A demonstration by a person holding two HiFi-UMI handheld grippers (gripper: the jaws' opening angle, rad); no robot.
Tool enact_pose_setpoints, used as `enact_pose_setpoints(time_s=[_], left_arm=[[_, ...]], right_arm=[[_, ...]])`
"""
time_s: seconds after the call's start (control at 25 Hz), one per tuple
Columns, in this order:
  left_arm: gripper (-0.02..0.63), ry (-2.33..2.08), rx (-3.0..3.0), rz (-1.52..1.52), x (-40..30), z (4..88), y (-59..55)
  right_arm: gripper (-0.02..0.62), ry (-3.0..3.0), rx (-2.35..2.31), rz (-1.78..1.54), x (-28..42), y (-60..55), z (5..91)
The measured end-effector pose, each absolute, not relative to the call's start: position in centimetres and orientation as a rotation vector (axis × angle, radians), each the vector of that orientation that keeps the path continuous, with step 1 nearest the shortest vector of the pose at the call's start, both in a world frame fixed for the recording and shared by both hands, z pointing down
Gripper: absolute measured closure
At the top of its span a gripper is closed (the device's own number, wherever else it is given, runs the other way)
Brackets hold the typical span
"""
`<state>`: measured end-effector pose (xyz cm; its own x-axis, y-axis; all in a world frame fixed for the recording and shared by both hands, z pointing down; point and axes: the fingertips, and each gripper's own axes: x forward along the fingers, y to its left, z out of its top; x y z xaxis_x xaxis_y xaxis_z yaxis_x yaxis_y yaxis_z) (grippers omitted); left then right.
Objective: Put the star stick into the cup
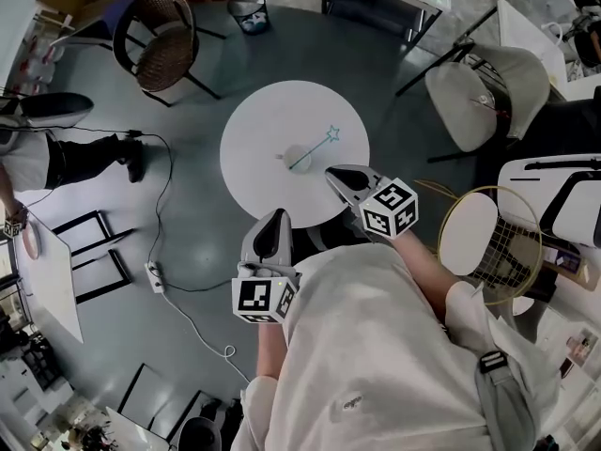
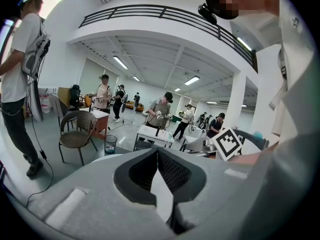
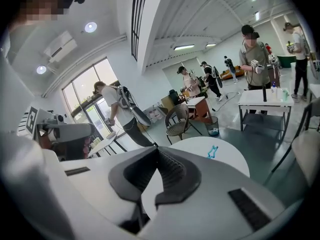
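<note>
Jaws: both pairs closed tip to tip, nothing gripped | left gripper (image 1: 278, 217) and right gripper (image 1: 335, 174) held at near edge of surface (image 1: 256, 137) | star stick (image 1: 315, 147) at mid-surface, lower end at faint cup (image 1: 297, 156); whether inside cannot be told | step judged: reach not yet made; next move calls for jaws opened over stick.

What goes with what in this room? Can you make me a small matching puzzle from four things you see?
Things:
1 star stick
2 bin
3 chair
4 left gripper

Descriptions:
a shut, holding nothing
b on the white table
c brown, woven
d dark, round, open at the top

Pairs: 1-b, 2-d, 3-c, 4-a
</note>
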<state>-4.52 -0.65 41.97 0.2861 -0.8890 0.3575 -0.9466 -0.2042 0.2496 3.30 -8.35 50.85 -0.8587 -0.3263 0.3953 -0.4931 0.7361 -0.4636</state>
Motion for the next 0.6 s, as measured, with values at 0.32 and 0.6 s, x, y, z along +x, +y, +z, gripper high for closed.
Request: enact_pose_setpoints(time_s=[0.32,0.6], left_arm=[[0.595,-1.635,2.123,0.204,-3.5,42.5,0.4],[0.595,-1.628,2.118,0.216,-3.2,42.6,0.9]], right_arm=[[0.586,-2.709,0.598,0.738,3.4,-6.4,47.6],[0.586,-2.737,0.525,0.705,2.9,-4.5,45.9]])
